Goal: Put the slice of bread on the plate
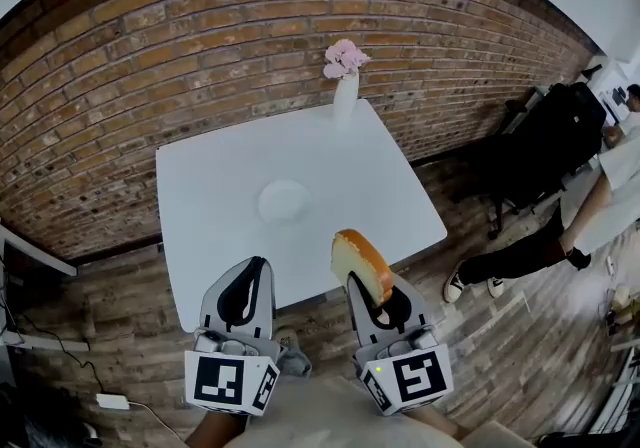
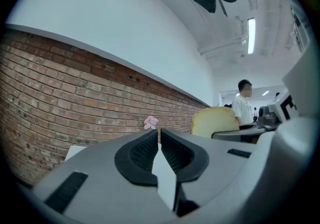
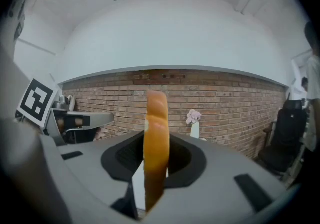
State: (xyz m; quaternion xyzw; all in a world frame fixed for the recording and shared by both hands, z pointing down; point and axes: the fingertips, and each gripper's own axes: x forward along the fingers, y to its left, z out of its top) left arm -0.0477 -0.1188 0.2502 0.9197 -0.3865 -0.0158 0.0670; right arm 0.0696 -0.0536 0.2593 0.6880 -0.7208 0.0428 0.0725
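Note:
A slice of bread (image 1: 360, 263) with a brown crust stands on edge between the jaws of my right gripper (image 1: 372, 298), which is shut on it, just off the near edge of the white table (image 1: 210, 176). In the right gripper view the bread slice (image 3: 155, 148) fills the gap between the black pads. The white plate (image 1: 284, 201) lies at the table's middle, ahead and left of the bread. My left gripper (image 1: 252, 288) is level beside the right one, its jaws shut with nothing in them. From the left gripper view the slice (image 2: 214, 121) shows at the right.
A white vase with pink flowers (image 1: 345, 76) stands at the table's far edge against a brick wall (image 1: 200, 46). A person (image 1: 590, 216) stands at the right beside a black chair (image 1: 550, 136). The floor is wooden planks. A cable and a power strip (image 1: 112, 401) lie at the lower left.

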